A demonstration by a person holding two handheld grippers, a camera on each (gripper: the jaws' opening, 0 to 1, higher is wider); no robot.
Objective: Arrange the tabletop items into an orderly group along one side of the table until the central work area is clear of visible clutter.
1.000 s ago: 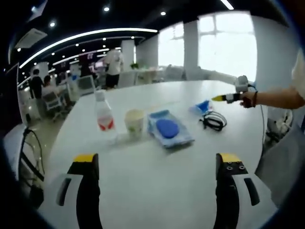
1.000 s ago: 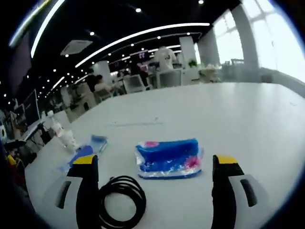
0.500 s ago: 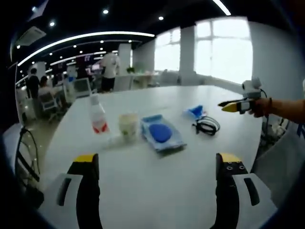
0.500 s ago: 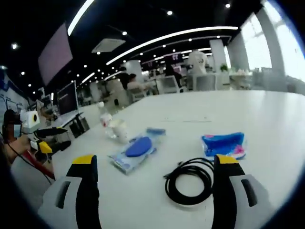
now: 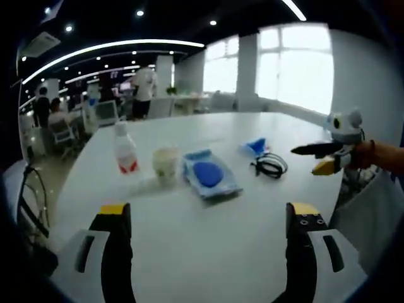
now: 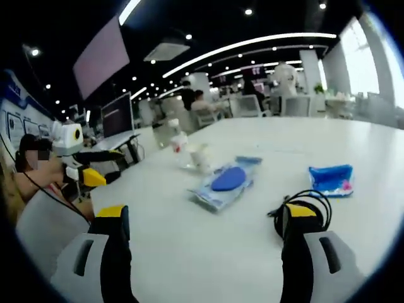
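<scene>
Row of clutter mid-table: bottle [image 5: 125,149], paper cup [image 5: 165,165], blue wipes pack [image 5: 208,175], cable coil [image 5: 270,165], blue pouch [image 6: 331,179] | left gripper [image 5: 205,243], right gripper [image 6: 202,243]: jaws apart, empty | both pulled back since a second ago; nothing regrouped yet.

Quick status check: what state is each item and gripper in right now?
Bottle: upright, capped.
Cup: upright beside the bottle.
Blue pack: lying flat.
Cable: coiled, on the table.
Blue pouch: lying flat beyond the cable.
Left gripper: open, holding nothing.
Right gripper: open, holding nothing.
</scene>
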